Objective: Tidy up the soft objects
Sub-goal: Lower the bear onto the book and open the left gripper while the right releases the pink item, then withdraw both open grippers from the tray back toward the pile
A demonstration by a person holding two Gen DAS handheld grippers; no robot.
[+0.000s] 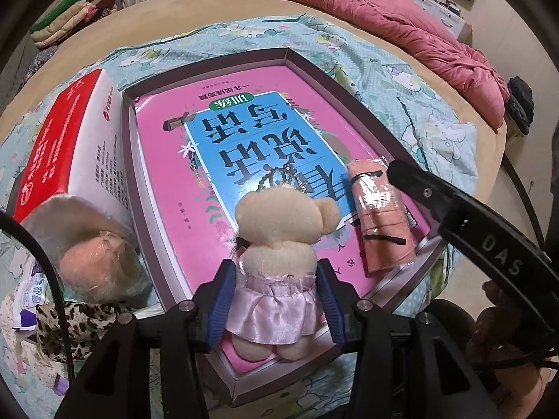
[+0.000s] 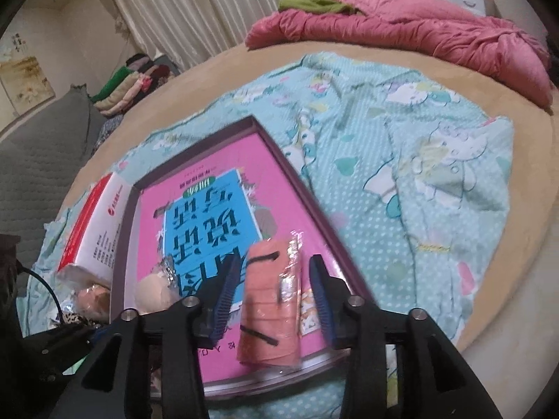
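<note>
A cream teddy bear (image 1: 279, 230) in a pink satin skirt sits in a shallow purple-rimmed tray (image 1: 209, 66) lined with a pink and blue book. My left gripper (image 1: 277, 300) has its blue pads against the bear's skirt on both sides. An orange plastic-wrapped soft roll (image 1: 382, 216) lies in the tray to the bear's right. In the right wrist view my right gripper (image 2: 274, 300) is open around that roll (image 2: 270, 307), with gaps on both sides. The bear's head (image 2: 153, 291) shows at the left there, beside the tray's rim (image 2: 293, 174).
A red and white box (image 1: 66, 146) lies left of the tray. A wrapped peach-coloured soft ball (image 1: 91, 262) and a leopard-print cloth (image 1: 77, 321) sit below it. A teal cartoon sheet (image 2: 419, 181) covers the bed. A pink quilt (image 2: 419, 31) lies at the back.
</note>
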